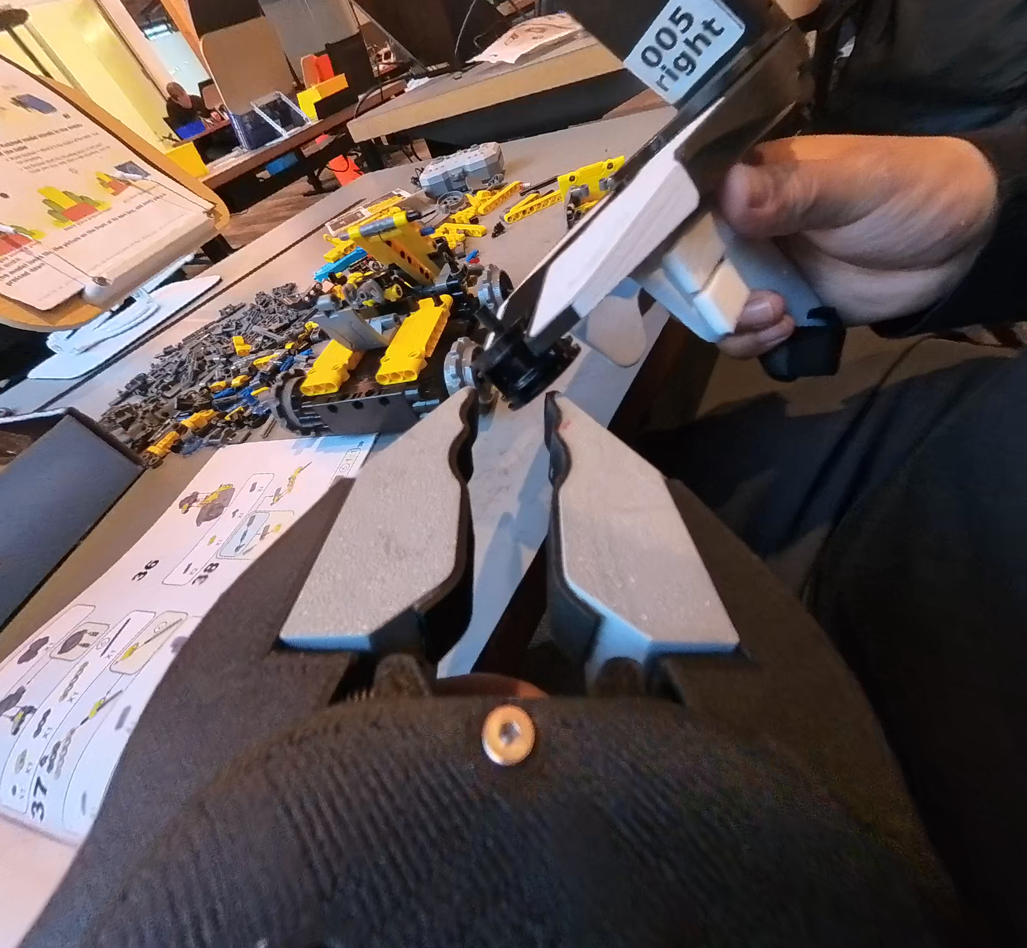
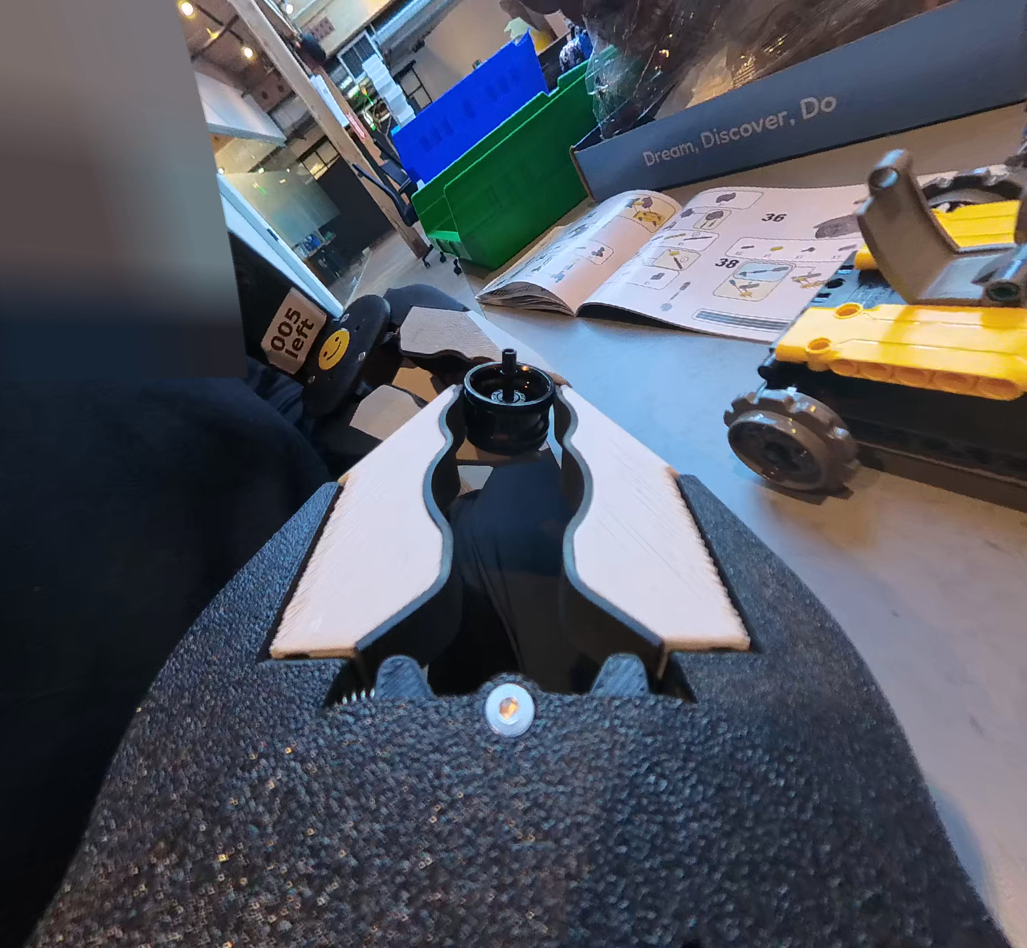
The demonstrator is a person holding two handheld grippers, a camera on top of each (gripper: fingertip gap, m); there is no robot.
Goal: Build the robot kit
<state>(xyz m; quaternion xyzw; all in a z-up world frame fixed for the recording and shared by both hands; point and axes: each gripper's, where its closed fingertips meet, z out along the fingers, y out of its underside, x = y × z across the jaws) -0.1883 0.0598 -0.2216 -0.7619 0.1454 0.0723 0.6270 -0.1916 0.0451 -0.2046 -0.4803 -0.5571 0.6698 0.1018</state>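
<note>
A black wheel hub (image 2: 508,410) is clamped at the right gripper (image 2: 508,402) fingertips, just over the table edge (image 2: 639,399). The left gripper (image 1: 511,404) is spread, empty, beside it. White labels are carried by both grippers; an instruction booklet (image 2: 694,260) lies open.

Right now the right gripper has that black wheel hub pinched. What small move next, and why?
Probably ease the black wheel hub toward the open left gripper. The right gripper clamps it at its fingertips, axle stub up, and the left's empty fingertips sit just short of it beside the yellow tracked model.
</note>
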